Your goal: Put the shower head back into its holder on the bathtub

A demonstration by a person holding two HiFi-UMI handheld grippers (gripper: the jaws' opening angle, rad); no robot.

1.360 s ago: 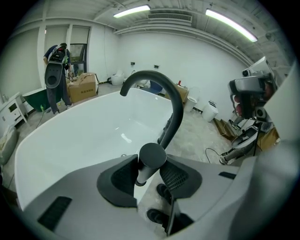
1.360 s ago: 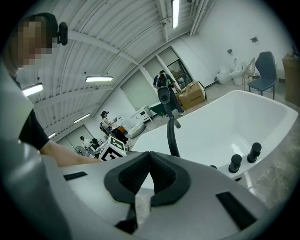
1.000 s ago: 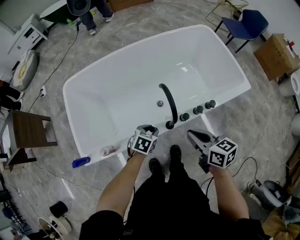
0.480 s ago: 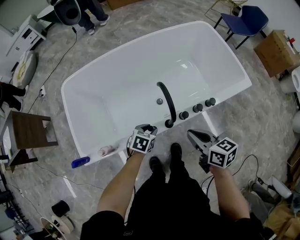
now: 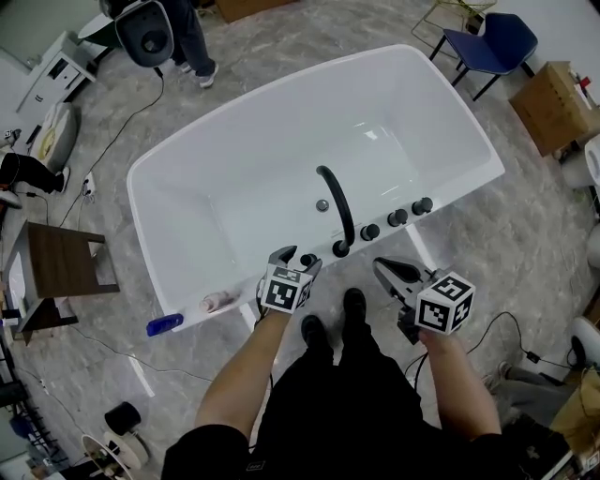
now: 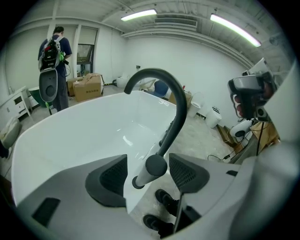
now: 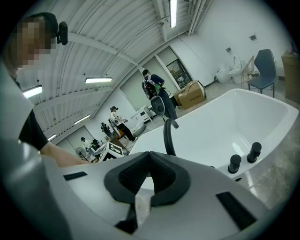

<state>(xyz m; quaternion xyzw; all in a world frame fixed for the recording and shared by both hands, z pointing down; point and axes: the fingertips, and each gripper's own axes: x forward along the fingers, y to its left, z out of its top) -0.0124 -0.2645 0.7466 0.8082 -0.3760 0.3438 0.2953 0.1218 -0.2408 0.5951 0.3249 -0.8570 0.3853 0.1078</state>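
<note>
The shower head (image 6: pixel 150 170), a white stick with a dark round end, stands upright in its holder on the near rim of the white bathtub (image 5: pixel 234 112). My left gripper (image 6: pixel 150 174) straddles it; its jaws have just been opening and now stand open, with a gap on each side of the stick. From the head view, the left gripper (image 5: pixel 296 260) sits at the rim beside the black curved spout (image 5: pixel 336 202). My right gripper (image 5: pixel 389 273) hovers off the rim near the three black knobs (image 5: pixel 397 217). It is shut with nothing in it (image 7: pixel 149 178).
A blue bottle (image 5: pixel 163 324) and a pale bottle (image 5: pixel 216 302) lie on the rim's left corner. A wooden stool (image 5: pixel 61 262) stands left, a blue chair (image 5: pixel 492 42) and a cardboard box (image 5: pixel 553 108) right. A person (image 5: pixel 183 28) walks beyond the tub; cables cross the floor.
The left gripper's jaws have spread apart and let go of the shower head, which stays standing in the holder. The right gripper has not moved. The person at the back has walked on.
</note>
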